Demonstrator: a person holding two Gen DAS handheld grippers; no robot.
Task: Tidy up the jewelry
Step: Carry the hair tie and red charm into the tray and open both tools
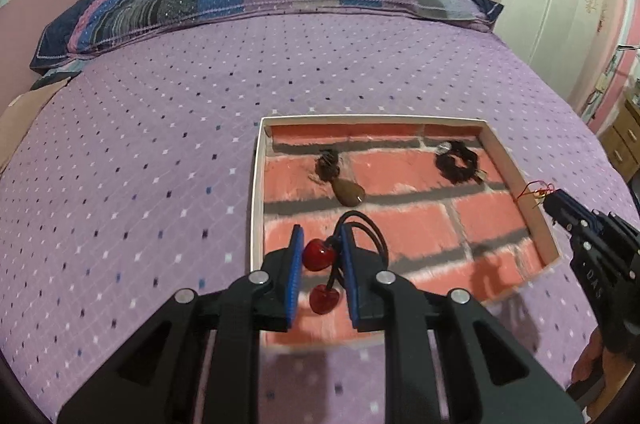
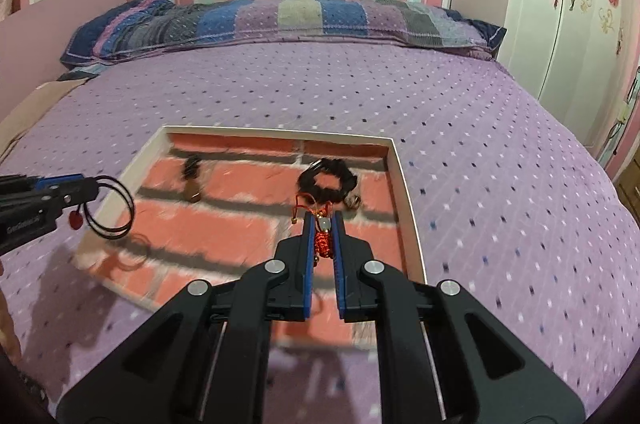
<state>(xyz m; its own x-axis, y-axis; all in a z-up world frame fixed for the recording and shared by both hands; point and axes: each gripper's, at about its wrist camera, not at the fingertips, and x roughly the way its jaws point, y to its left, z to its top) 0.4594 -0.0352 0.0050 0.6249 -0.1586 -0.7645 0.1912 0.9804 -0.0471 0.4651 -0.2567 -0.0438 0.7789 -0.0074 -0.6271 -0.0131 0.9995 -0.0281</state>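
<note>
Hovering over the tray (image 1: 516, 159), the left gripper (image 1: 322, 244) is pinching a cherry hair tie (image 1: 319, 254) between nearly closed pads. The right gripper (image 2: 323, 224) is clamping a red knotted charm (image 2: 324, 242) above the tray's right part, near a black scrunchie (image 2: 327, 183).

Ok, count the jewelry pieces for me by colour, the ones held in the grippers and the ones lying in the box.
Red: 2, cherry hair tie in left gripper, red knotted charm in right gripper
Black: 1, beaded bracelet
Brown: 1, brown pendant
Total: 4
</note>
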